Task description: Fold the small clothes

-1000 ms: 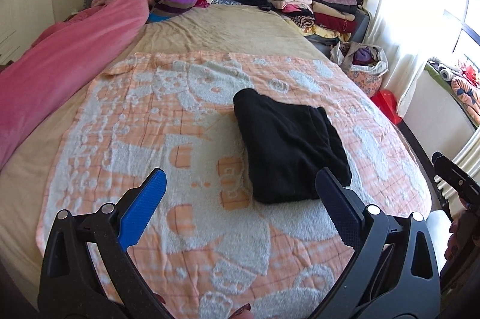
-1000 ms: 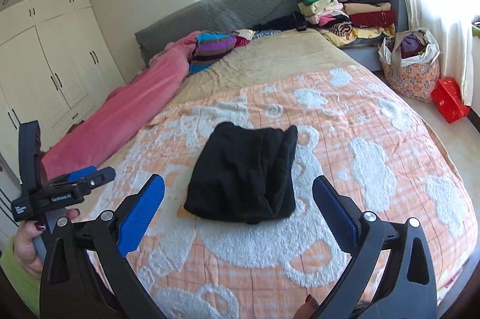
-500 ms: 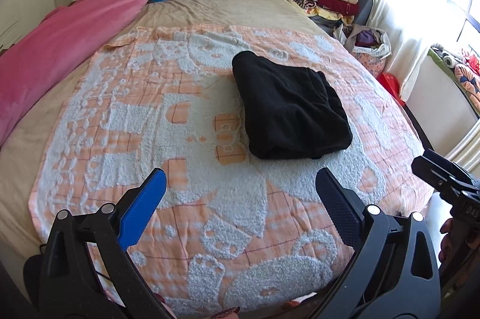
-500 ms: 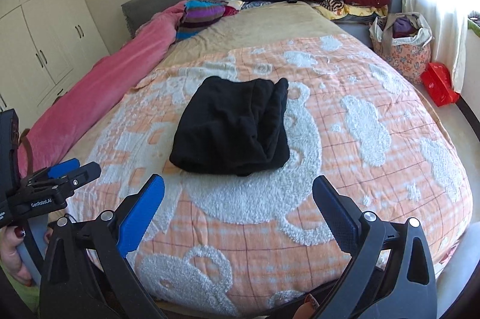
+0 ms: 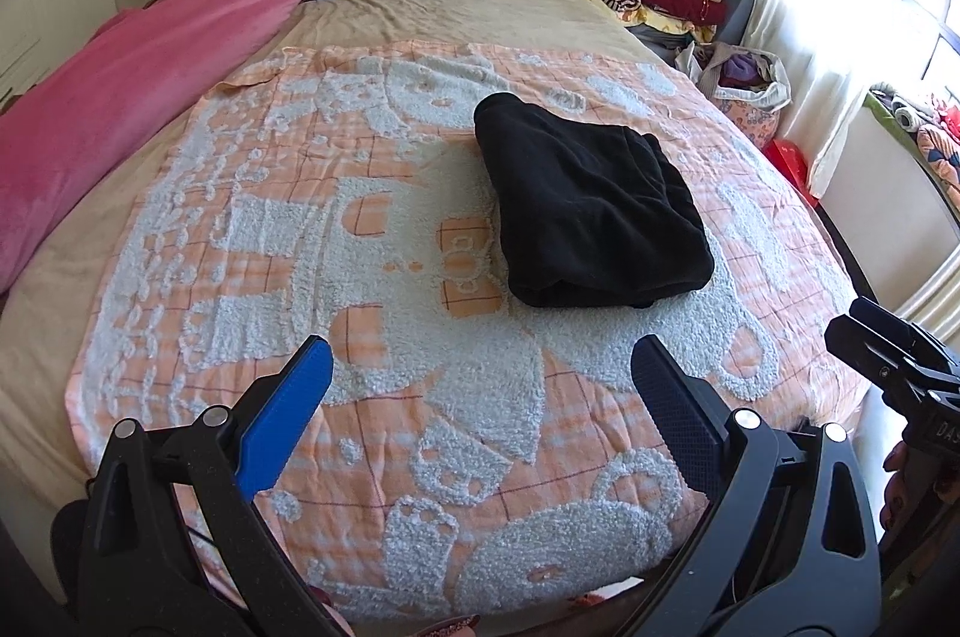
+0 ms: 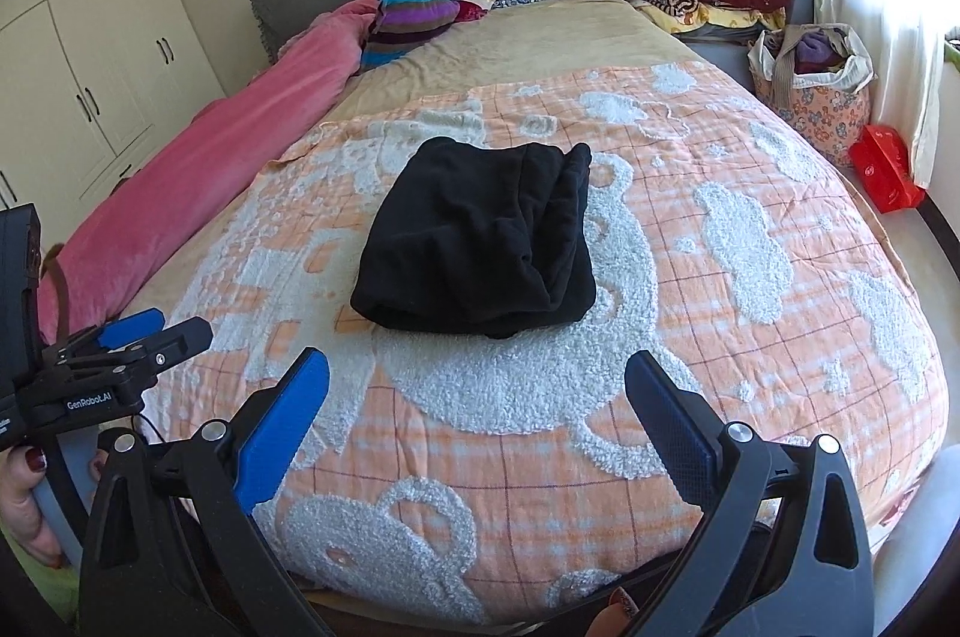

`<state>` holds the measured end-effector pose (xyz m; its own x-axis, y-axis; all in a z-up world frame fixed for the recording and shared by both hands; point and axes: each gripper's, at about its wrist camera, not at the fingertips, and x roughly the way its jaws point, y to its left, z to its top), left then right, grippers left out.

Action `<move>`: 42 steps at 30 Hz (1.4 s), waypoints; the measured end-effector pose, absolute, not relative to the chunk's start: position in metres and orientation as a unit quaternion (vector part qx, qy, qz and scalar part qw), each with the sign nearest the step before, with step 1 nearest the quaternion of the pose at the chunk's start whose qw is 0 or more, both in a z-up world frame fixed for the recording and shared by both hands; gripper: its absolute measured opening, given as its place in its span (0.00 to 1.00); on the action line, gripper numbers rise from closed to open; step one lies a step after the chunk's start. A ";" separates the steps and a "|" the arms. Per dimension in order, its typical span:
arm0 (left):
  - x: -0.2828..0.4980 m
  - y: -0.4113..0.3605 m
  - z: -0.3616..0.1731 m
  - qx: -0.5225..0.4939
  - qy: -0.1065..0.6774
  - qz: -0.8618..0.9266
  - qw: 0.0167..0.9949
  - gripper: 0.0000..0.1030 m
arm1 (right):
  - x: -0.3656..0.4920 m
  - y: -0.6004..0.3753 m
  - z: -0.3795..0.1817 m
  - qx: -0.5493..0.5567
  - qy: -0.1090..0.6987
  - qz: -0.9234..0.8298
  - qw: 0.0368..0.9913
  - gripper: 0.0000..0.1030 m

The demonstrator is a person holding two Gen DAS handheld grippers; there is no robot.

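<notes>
On the orange-and-white checked terry blanket (image 5: pixel 360 277) covering the bed lies a folded black fleece garment (image 5: pixel 591 217), a compact bundle near the blanket's middle. Both grippers hang short of it above the near edge: the left gripper (image 5: pixel 474 385) and the right gripper (image 6: pixel 477 394) each have fingers spread wide apart, holding nothing.

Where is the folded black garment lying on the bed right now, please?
The folded black garment lies mid-bed on the orange-and-white blanket, ahead of both open grippers, untouched.
</notes>
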<state>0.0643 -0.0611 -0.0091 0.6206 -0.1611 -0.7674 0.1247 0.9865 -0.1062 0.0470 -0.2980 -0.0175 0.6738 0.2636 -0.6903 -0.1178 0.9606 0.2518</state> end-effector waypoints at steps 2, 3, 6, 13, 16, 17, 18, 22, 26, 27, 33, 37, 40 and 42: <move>0.064 -0.061 -0.008 -0.021 0.428 -0.080 0.900 0.91 | 0.047 -0.298 -0.018 0.093 0.389 0.104 0.911 0.96; 0.064 -0.061 -0.008 -0.022 0.428 -0.080 0.900 0.91 | 0.047 -0.298 -0.018 0.093 0.389 0.104 0.911 0.96; 0.064 -0.062 -0.008 -0.020 0.429 -0.080 0.900 0.91 | 0.046 -0.299 -0.018 0.095 0.389 0.103 0.910 0.96; 0.063 -0.063 -0.008 -0.019 0.429 -0.080 0.900 0.91 | 0.047 -0.300 -0.018 0.095 0.391 0.105 0.909 0.96; 0.063 -0.063 -0.008 -0.018 0.428 -0.080 0.900 0.91 | 0.047 -0.300 -0.018 0.095 0.392 0.105 0.909 0.96; 0.063 -0.063 -0.007 -0.018 0.428 -0.079 0.900 0.91 | 0.047 -0.300 -0.017 0.095 0.392 0.105 0.909 0.96; 0.063 -0.063 -0.008 -0.019 0.428 -0.080 0.900 0.91 | 0.047 -0.300 -0.017 0.095 0.392 0.105 0.909 0.96; 0.063 -0.063 -0.007 -0.019 0.427 -0.079 0.900 0.91 | 0.047 -0.300 -0.017 0.095 0.391 0.105 0.910 0.96; 0.063 -0.063 -0.008 -0.019 0.427 -0.079 0.901 0.91 | 0.047 -0.300 -0.018 0.095 0.391 0.105 0.910 0.96; 0.063 -0.063 -0.008 -0.018 0.428 -0.080 0.900 0.91 | 0.047 -0.300 -0.018 0.095 0.391 0.105 0.909 0.96; 0.063 -0.063 -0.008 -0.016 0.429 -0.079 0.900 0.91 | 0.046 -0.299 -0.018 0.094 0.391 0.105 0.910 0.96; 0.062 -0.062 -0.009 -0.016 0.429 -0.079 0.900 0.91 | 0.046 -0.298 -0.018 0.094 0.392 0.104 0.909 0.96; 0.061 -0.062 -0.009 -0.014 0.429 -0.077 0.900 0.91 | 0.047 -0.298 -0.019 0.094 0.393 0.104 0.909 0.96; 0.061 -0.062 -0.009 -0.014 0.429 -0.076 0.900 0.91 | 0.047 -0.298 -0.019 0.094 0.393 0.104 0.909 0.96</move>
